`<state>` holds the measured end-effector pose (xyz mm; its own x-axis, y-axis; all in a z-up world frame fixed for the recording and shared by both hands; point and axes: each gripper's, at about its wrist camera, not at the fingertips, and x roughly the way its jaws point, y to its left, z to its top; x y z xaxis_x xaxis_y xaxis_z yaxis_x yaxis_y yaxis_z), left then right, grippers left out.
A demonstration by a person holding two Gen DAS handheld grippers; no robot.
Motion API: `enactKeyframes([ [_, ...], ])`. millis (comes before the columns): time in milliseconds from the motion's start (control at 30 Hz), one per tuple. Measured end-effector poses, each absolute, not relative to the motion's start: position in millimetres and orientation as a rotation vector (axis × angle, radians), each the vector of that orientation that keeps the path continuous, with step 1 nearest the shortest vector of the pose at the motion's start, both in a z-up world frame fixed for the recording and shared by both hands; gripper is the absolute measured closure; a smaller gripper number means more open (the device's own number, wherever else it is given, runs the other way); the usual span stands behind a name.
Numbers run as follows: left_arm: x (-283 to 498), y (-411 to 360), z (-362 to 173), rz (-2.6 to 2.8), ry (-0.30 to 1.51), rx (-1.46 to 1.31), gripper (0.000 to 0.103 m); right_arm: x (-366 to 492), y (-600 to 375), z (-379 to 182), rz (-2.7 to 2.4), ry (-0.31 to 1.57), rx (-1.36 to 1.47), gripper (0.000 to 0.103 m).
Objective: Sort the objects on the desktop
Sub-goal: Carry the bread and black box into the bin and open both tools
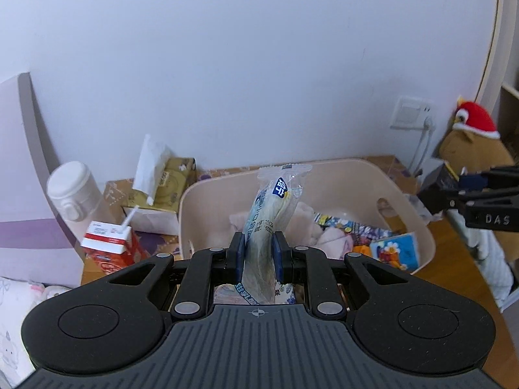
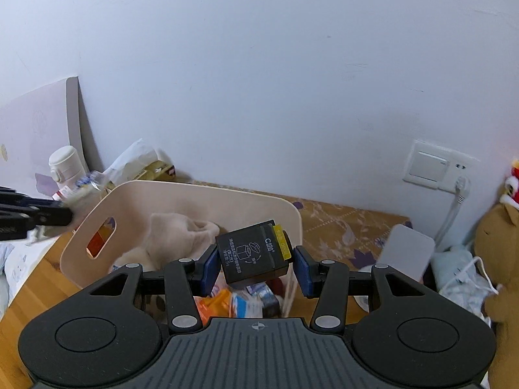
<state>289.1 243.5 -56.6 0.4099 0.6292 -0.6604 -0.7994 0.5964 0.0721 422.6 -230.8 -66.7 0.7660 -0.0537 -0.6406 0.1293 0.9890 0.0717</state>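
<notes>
My left gripper (image 1: 258, 246) is shut on a clear snack packet (image 1: 272, 207) with a blue label, held upright in front of the beige basket (image 1: 340, 163). In the right wrist view my right gripper (image 2: 256, 265) is shut on a small black box (image 2: 253, 253) with a yellow tab, tilted and hanging over the basket (image 2: 194, 191). The right gripper (image 1: 460, 188) with the black box (image 1: 436, 191) also shows at the right edge of the left wrist view. The left gripper (image 2: 69, 215) enters the right wrist view from the left, its packet (image 2: 87, 188) blurred.
The basket holds a pale cloth (image 2: 175, 227) and several colourful packets (image 1: 356, 227). Left of it stand a white flask (image 1: 73, 191), a red carton with a straw (image 1: 110, 243) and a tissue box (image 1: 162, 191). A plush toy (image 1: 470, 149) and a wall socket (image 1: 412, 113) are at the right.
</notes>
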Motion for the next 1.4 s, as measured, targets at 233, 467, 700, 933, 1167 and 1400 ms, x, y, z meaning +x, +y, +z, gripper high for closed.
enactKeyframes([
  [233,308,261,-89,0.956,0.761,-0.280,0.085,450,-221,-83,-0.057,0.726,0.100,0.057],
  [467,312,269,-110,0.948,0.823,-0.325,0.084,469,-216,-108,-0.046,0.787,0.119,0.057],
  [700,308,255,-111,0.894,0.823,-0.268,0.083,470,-209,-121,-0.048,0.824,0.126,0.047],
  [933,299,243,-99,0.925,0.790,-0.230,0.032,464,-188,-112,-0.061,0.778,0.092,0.025],
  [1167,274,234,-95,0.944,0.808,-0.214,0.027,439,-170,-101,-0.129,0.703,0.121,0.000],
  [1400,232,220,-99,1.003,0.821,-0.228,0.025,402,-144,-109,-0.127,0.687,0.140,0.000],
])
